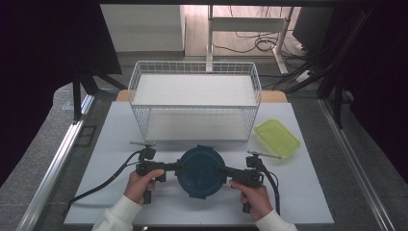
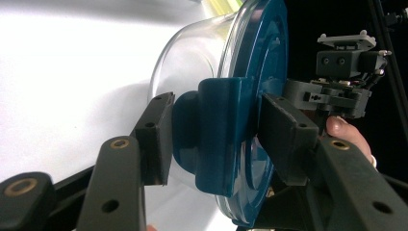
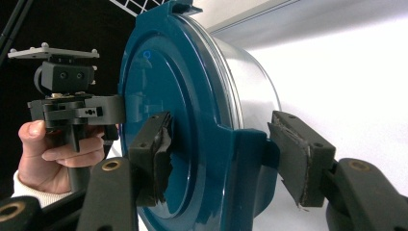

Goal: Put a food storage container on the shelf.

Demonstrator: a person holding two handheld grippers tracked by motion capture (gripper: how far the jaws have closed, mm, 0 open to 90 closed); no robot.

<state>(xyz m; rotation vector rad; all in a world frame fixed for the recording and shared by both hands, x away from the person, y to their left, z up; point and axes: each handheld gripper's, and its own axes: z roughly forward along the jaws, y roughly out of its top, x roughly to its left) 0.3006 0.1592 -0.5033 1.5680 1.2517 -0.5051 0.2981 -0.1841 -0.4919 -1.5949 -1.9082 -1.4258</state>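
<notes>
White tabletop fills the middle of the high view, with grey floor at either side and dark curtains behind. At the table's [image 1: 308, 192] near edge sits a round container [image 1: 200, 172] with a dark blue lid [image 1: 199, 168] and a clear body [image 2: 192, 62], placed between the person's two hands. Behind it stands a white wire basket [image 1: 195, 98] with two levels, and to the right of that lies a yellow-green lid [image 1: 277, 137], well apart from the container. The left gripper [image 1: 168, 167] reaches in from the left side of the container; in the left gripper view its jaws straddle a blue clip tab [image 2: 216, 134] on the lid's rim, one pad [image 2: 154, 137] against the tab's underside and the other pad [image 2: 286, 137] on the lid's top face, so it appears to be pinching the tab, though the contact on the inner side is partly hidden. The right gripper [image 1: 225, 171] comes in from the opposite side; in the right gripper view one pad [image 3: 154, 149] lies on the lid's top face while the other pad [image 3: 298, 154] stands just beside the opposite clip tab [image 3: 245, 168] with a slim gap, so its jaws are spread around the tab rather than clamped. The left hand [image 1: 142, 185] and right hand [image 1: 255, 197] grasp the gripper handles.
</notes>
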